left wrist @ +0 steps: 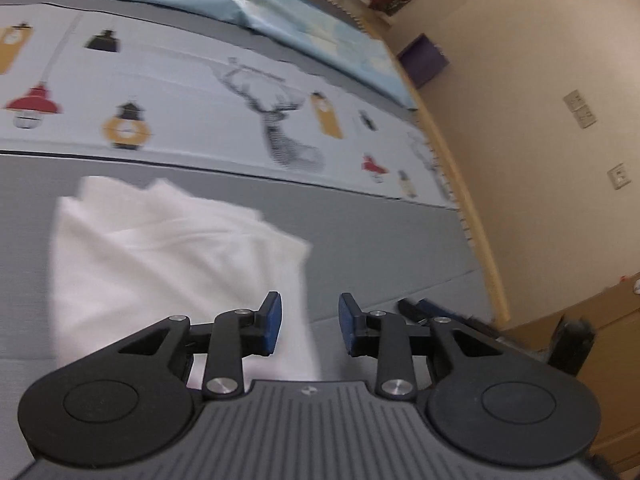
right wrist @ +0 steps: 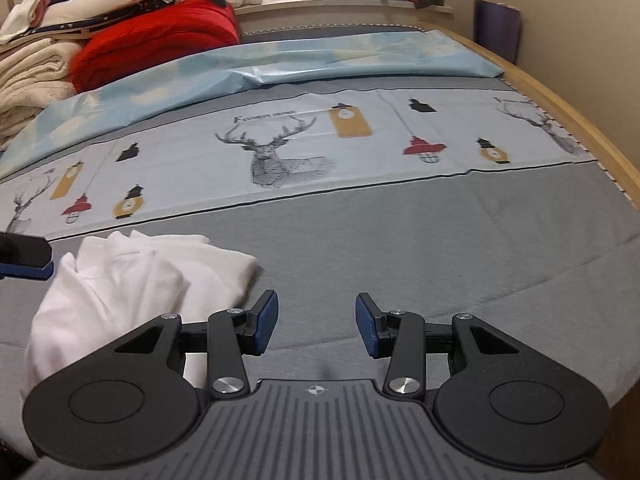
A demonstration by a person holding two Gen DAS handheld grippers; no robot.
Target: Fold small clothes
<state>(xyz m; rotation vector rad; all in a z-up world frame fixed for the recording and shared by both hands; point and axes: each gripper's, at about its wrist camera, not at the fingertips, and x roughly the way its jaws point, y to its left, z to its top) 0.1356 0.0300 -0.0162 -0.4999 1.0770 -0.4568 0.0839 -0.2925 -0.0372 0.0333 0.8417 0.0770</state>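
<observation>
One white garment point(right wrist: 132, 280) lies on one grey bed sheet point(right wrist: 400, 240). Two grippers appear: the left gripper point(left wrist: 310, 324) and the right gripper point(right wrist: 317, 326), each with two blue-padded fingers. The printed cloth band point(right wrist: 304, 148) shows three deer, one complete and two cut off at the edges. One red blanket point(right wrist: 160, 44) and one purple box point(right wrist: 498, 28) complete the set.

Left tongs point(left wrist: 309, 326): jaws parted, blue pads point(left wrist: 272, 322) facing each other across a clear gap, nothing gripped. Held low, tilted. Right tongs point(right wrist: 317, 326): jaws spread wider, blue pads point(right wrist: 266, 322) bare, nothing between them. In the right wrist view, one left-tong finger shows at the left edge.
</observation>
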